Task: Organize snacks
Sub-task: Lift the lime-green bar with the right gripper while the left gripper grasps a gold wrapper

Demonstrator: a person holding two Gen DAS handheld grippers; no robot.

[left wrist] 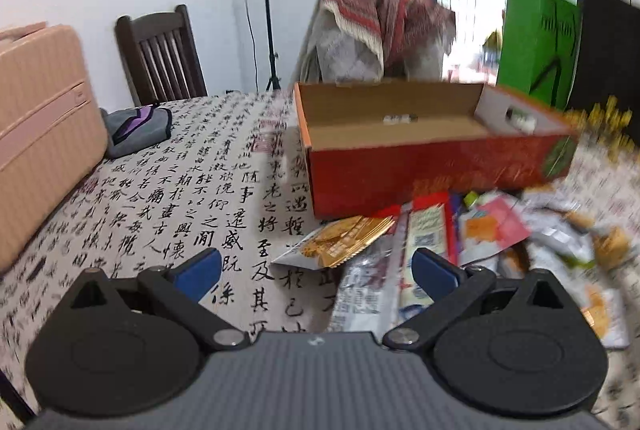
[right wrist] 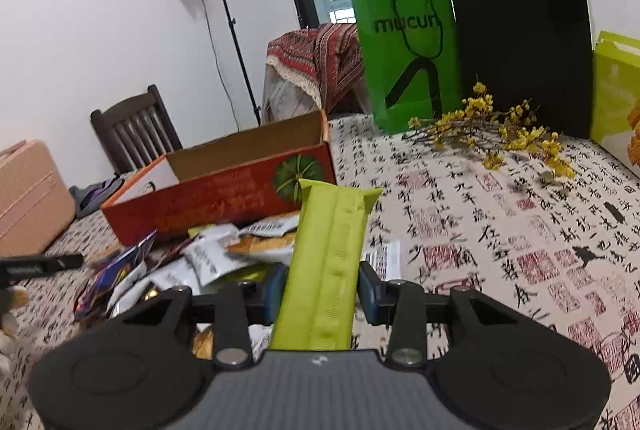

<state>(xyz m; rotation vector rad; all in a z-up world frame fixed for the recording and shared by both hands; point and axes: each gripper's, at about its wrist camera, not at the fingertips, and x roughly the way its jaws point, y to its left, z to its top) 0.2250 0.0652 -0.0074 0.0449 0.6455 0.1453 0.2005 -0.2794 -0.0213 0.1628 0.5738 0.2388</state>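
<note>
An open red cardboard box (left wrist: 420, 170) (right wrist: 224, 198) lies on the calligraphy-print tablecloth, its inside almost bare. Several snack packets (left wrist: 460, 242) (right wrist: 208, 258) are heaped against its near side. My right gripper (right wrist: 322, 290) is shut on a long lime-green snack packet (right wrist: 328, 258), which sticks up and forward between the blue pads, lifted above the heap. My left gripper (left wrist: 316, 270) stands open with nothing between its fingers, above the left edge of the heap, next to a gold packet (left wrist: 340, 242).
A pink suitcase (left wrist: 40, 134) and a grey pouch (left wrist: 136, 126) sit at the table's left. A green bag (right wrist: 408, 58), a black bag (right wrist: 520, 42) and yellow flower sprigs (right wrist: 496, 138) stand at the back right. A dark chair (left wrist: 160, 54) is behind the table.
</note>
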